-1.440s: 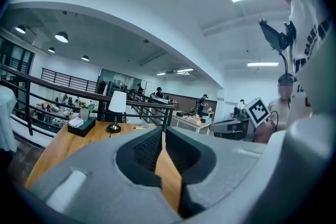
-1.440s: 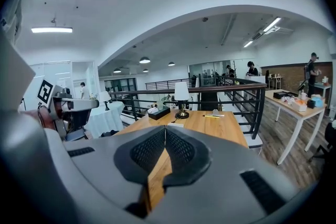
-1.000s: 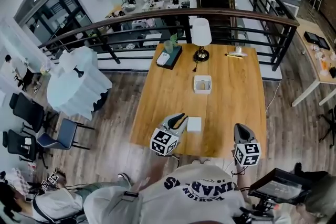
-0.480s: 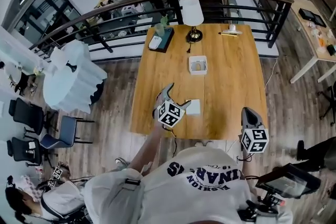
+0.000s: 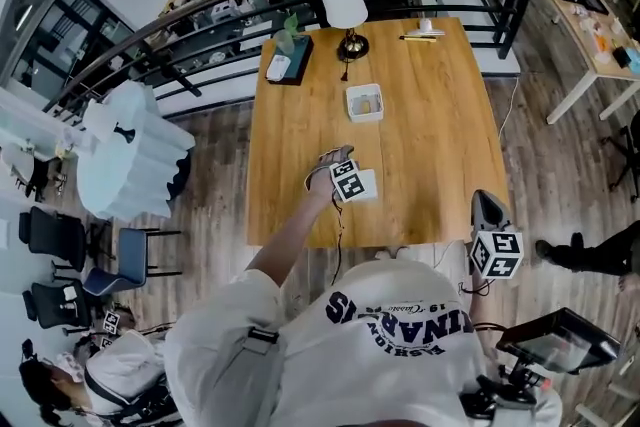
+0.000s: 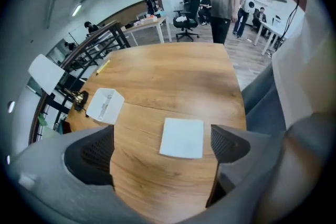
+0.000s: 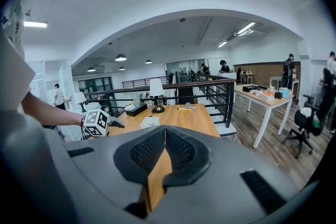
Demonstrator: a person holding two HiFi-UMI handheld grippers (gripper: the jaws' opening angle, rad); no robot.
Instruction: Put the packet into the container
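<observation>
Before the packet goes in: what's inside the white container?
A small tan thing lies inside the white container, too small to identify; anything beneath it is covered.

White lamp (image 5: 342,0) on wooden table (image 5: 440,130)

packet (image 6: 181,137) on table (image 5: 440,115) | container (image 5: 364,102) behind it | lamp (image 5: 343,0) behind container

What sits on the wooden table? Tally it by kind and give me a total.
Packet: 1
Container: 1
Lamp: 1
Dark tray: 1
Plant: 1
White item on the tray: 1
Pencil: 1
Small white item beside the pencil: 1
Total: 8
</observation>
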